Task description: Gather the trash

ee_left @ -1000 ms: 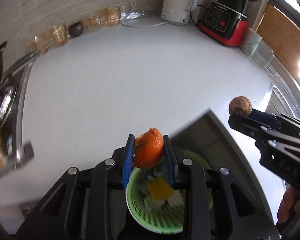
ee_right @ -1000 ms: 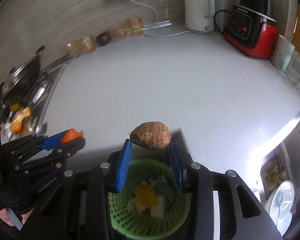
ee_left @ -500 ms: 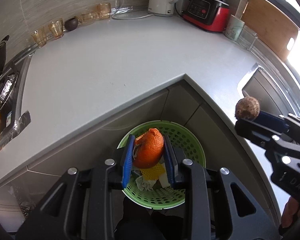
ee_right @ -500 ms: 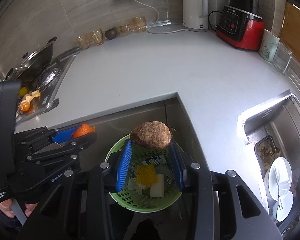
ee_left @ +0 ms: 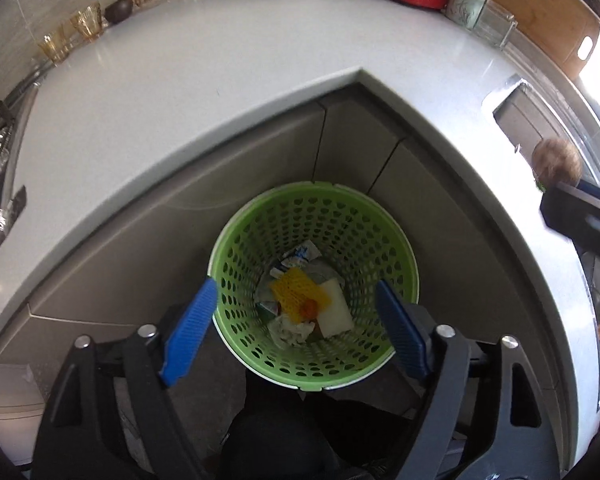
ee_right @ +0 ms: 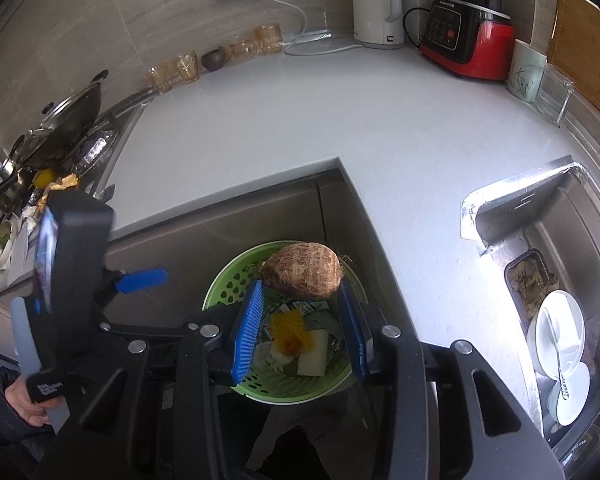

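Note:
A green perforated trash basket (ee_left: 256, 236) stands on the floor below the counter corner; it also shows in the right wrist view (ee_right: 236, 280). Inside lie a yellow foam net (ee_left: 296, 292), white scraps and a small orange piece (ee_left: 310, 309). My left gripper (ee_left: 296, 328) is open and empty, its blue pads (ee_left: 188, 332) spread wide above the basket. My right gripper (ee_right: 300, 304) is shut on a brown taro root (ee_right: 304, 270) and holds it above the basket. The taro also shows at the right edge of the left wrist view (ee_left: 556, 160).
The white L-shaped countertop (ee_right: 300, 120) wraps around the basket. A kettle (ee_right: 378, 8), a red blender (ee_right: 468, 36), a cup (ee_right: 524, 72) and amber glasses (ee_right: 180, 68) stand at the back. A stove with a pan (ee_right: 68, 120) is left; a sink with dishes (ee_right: 556, 320) is right.
My left gripper has opened and the orange peel has dropped out of it into the basket. Both grippers have risen and pulled back over the basket. The right still holds the taro.

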Motion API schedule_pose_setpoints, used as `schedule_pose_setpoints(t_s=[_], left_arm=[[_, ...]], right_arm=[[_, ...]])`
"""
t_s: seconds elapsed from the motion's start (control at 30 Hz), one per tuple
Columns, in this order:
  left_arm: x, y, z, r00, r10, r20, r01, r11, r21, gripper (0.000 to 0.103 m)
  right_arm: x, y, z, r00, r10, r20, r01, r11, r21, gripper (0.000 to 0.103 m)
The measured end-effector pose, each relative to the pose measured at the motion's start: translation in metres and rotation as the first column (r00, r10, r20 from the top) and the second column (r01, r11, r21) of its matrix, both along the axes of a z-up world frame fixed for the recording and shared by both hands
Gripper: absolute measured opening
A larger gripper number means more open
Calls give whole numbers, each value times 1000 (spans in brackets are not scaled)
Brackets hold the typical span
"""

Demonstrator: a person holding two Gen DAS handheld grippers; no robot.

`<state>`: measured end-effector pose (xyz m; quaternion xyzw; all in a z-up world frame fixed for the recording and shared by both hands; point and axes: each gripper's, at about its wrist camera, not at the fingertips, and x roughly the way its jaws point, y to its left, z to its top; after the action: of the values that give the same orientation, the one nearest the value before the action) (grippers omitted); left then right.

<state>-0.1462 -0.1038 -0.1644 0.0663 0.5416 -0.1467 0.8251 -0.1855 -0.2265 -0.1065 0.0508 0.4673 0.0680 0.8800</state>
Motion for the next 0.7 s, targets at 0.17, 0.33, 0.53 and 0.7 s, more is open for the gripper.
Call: schedule_pose_setpoints(t_s=[0.17,0.33,0.53,0.7], left_arm=[[3,18,24,997,36,70,-37,999,14,81],[9,43,36,989,94,115,-101,994,52,88],[14,57,26,987,136,81,-142,988,69,88],[16,61,7,989,143,26,-145,984,102,92]], right_arm=[[2,9,-5,999,47,1,-47,999,-4,39],[16,25,-32,994,96,-47,-96,995,7,39],[30,47,-78,977,150,-153,-156,987,-28,63],[32,53,-97,968,140,-208,-147,989,-21,82]])
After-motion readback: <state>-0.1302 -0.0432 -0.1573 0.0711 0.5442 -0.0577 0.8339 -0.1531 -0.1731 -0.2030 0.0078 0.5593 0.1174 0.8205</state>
